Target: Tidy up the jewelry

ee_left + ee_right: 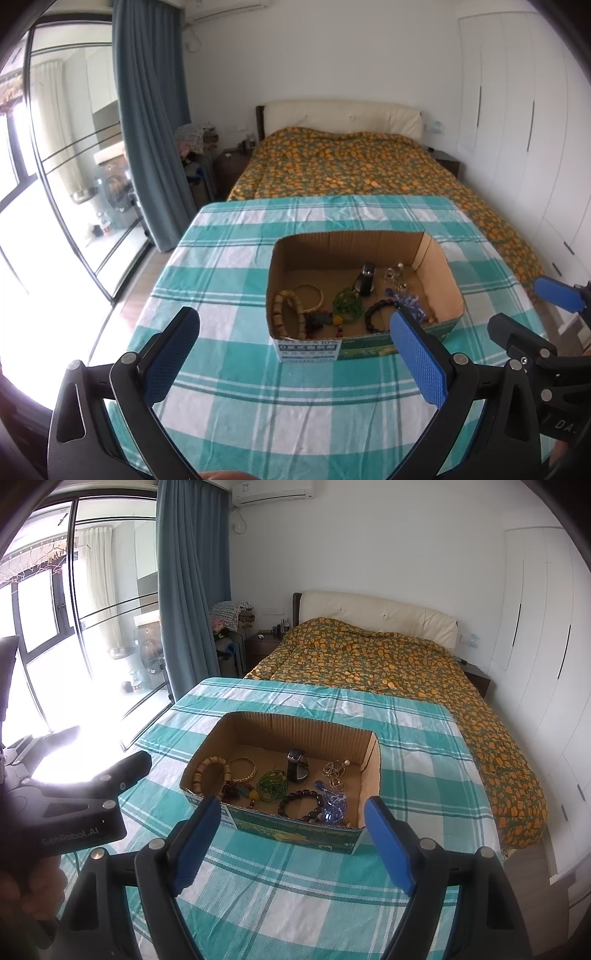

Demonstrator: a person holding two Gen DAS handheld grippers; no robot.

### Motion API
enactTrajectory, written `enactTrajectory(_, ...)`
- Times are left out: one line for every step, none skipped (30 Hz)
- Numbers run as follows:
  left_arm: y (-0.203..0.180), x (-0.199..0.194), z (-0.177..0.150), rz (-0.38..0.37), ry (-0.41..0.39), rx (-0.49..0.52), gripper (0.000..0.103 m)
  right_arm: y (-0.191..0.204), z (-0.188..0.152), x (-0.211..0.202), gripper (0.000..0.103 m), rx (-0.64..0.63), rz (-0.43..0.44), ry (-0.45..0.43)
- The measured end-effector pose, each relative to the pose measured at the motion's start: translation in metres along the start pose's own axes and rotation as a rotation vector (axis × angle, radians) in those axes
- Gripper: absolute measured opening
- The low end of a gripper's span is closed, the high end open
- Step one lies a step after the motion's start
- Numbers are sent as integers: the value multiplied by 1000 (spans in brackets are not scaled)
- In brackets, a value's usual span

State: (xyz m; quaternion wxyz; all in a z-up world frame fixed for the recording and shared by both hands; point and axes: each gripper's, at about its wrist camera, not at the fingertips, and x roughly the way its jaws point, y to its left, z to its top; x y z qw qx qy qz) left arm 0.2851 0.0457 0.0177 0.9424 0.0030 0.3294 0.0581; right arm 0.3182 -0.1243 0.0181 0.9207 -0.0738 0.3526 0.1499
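Both tools hang short of the cardboard box [364,280], which sits toward the middle of the bench [236,387] on its teal checked cloth. Everything I need lies ahead of and below the fingertips, inside that box.

Left tool [295,363]: jaws spread wide, nothing between them. Right tool [295,843]: same, spread and empty. Neither touches the box.

Contents, left to right along the near wall: wooden bead bracelet [290,308] in the near-left corner, gold bangle [309,295] just behind it, dark red beads [240,788] beside them, green bead strand [347,304] mid-floor, dark bead bracelet [301,806] against the near wall, blue crystal piece [334,805] toward the near-right corner. The black watch [297,768] stands upright behind the green strand; silver chain tangle [334,773] lies toward the far right.

My judgement: the right tool is nearer the dark bracelet and blue piece; the left is nearer the wooden beads and bangle.

In the way: the box's near wall, which any reach must clear from above. The pieces crowd each other on the left; pinching one may drag a neighbour.

The bed [406,668] stands beyond the bench's far edge, well apart.
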Motion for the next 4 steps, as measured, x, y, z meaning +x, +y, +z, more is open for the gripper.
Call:
enactTrajectory(1, 0, -1, -5, -1, -8, 103, 0, -1, 0, 82, 1, 0, 1)
enactTrajectory(1, 0, -1, -11, -1, -14, 102, -1, -2, 0, 82, 3, 0, 3)
enactTrajectory(1, -1, -2, -17, -2, -14, 102, -1, -3, 0, 82, 4, 1, 4)
enactTrajectory(1, -1, -3, -19, -3, -9, 102, -2, -4, 0, 82, 6, 1, 7)
